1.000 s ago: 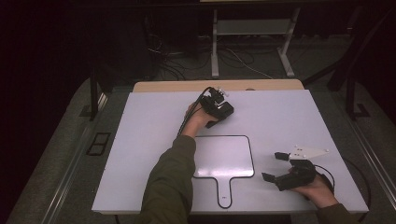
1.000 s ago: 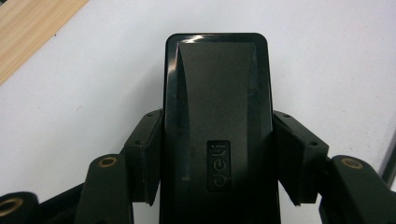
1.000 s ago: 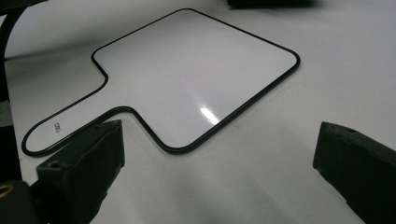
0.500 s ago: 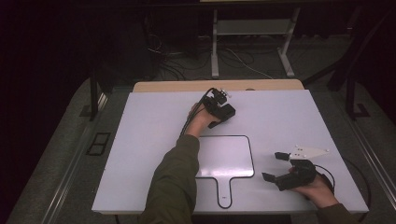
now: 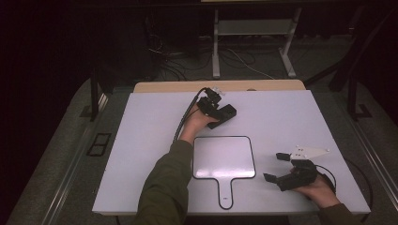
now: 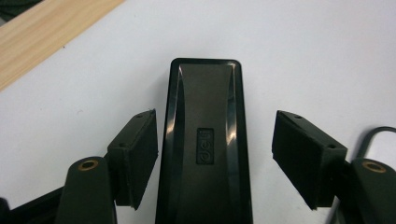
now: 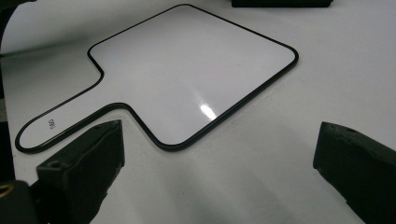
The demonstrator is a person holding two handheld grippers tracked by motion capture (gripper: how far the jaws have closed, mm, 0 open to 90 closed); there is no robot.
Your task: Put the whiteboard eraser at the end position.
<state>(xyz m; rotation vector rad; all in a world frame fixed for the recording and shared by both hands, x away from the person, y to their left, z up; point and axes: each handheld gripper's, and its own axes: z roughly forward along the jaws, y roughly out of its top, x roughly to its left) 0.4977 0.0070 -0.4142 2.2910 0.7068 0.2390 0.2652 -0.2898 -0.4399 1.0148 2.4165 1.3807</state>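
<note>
Although nothing is lifted at this moment, the work in hand centres on the black eraser [image 5: 221,114], a long block with a glossy plastic back, lying flat on the white desk [image 5: 141,140] toward its far edge, just short of the wooden strip [image 5: 169,86].

Nearest the person, at the desk's near right corner, the right gripper [image 5: 278,167] rests low with its jaws spread wide and nothing between them. Just inward of it, near the middle of the near edge, lies a small paddle-shaped whiteboard [image 5: 224,157] with a thin black rim, its handle pointing at the person.

Farther off, the left gripper [image 5: 217,107] straddles the eraser. Its jaws have just been opening and now stand narrowly apart, the eraser between them with a gap on either side, so the pads do not press on it.

The eraser [image 6: 205,140] looks light and stiff, hardly fragile, but its shiny shell is probably slippery; the long flat sides, taken across the narrow width near the middle, look like the surest hold.

The left gripper view shows those gaps and a logo moulded into the eraser's back, which the high view is too far off to give. The right gripper view brings up the whiteboard [image 7: 187,74] rim and a small print on its handle; the high view alone lays out how all these things stand across the desk.
</note>
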